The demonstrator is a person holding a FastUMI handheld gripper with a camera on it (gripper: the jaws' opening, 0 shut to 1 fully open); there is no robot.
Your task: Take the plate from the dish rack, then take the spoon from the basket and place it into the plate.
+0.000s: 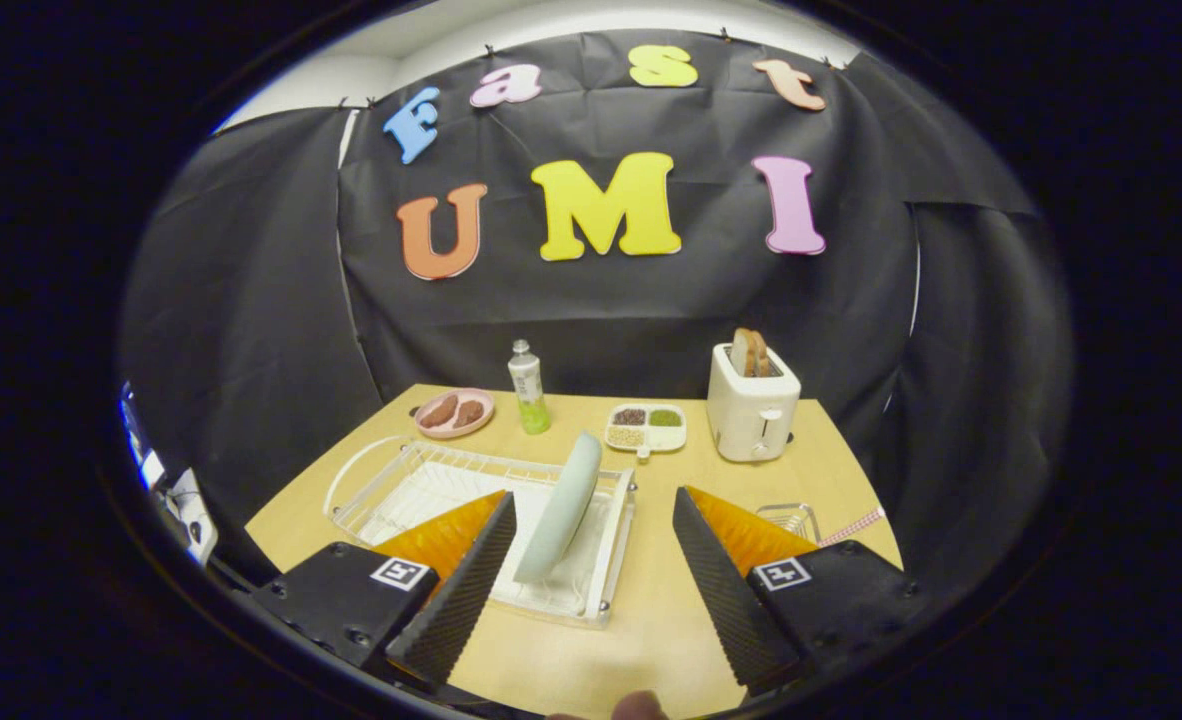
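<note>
Gripper view: the gripper [591, 560] hangs above the near edge of a wooden table [651, 620], fingers spread wide apart and holding nothing.
Plate: a pale plate [559, 505] stands on edge, tilted, in the right part of the dish rack [391, 480], just ahead of the left finger [466, 585] and between the two fingers.
Dish rack: white wire, lying on the table left of centre; the left finger covers part of its near side.
Basket: a small wire basket [789, 518] sits beyond the right finger [726, 585], partly hidden by it.
Spoon: a handle with a checked pattern [851, 525] pokes out to the right of the basket.
Mid table: a divided tray of grains [646, 427].
Far table: a pink dish with food [454, 412], a bottle [528, 388], and a white toaster [752, 405] with bread in it.
</note>
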